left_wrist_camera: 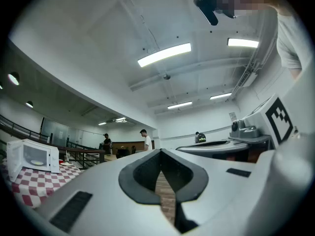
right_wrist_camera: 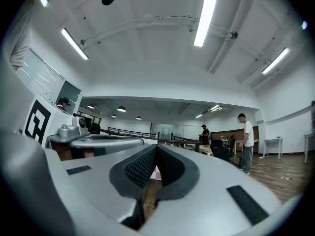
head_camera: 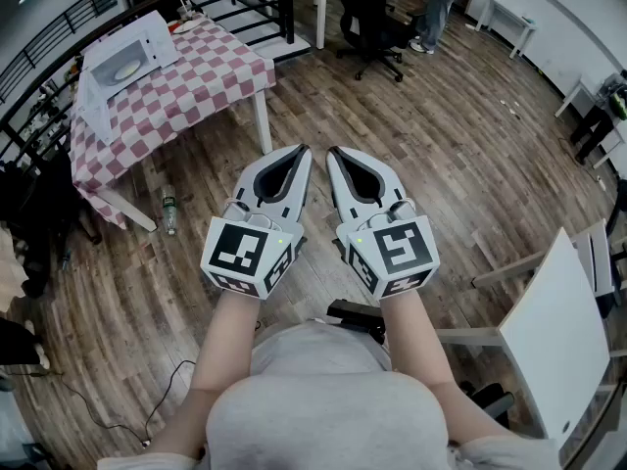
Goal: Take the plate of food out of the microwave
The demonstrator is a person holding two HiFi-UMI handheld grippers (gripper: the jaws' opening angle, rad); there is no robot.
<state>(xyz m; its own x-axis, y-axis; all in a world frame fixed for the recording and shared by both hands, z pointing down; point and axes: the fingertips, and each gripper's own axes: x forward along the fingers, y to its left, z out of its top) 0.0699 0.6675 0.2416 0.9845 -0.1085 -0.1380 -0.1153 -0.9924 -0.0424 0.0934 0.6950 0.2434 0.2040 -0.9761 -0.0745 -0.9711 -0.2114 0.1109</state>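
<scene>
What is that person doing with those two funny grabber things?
A person stands on a wooden floor and holds a left gripper and a right gripper side by side out in front. Both have their jaws closed and hold nothing. The microwave sits on a checked table some way off, and a plate shows inside it. Nothing has been touched yet.

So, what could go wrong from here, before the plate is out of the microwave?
Both jaws are together on the left gripper and right gripper; they must open before the plate, or they may push it. A bottle lies by the leg of the table: a possible trip.
</scene>
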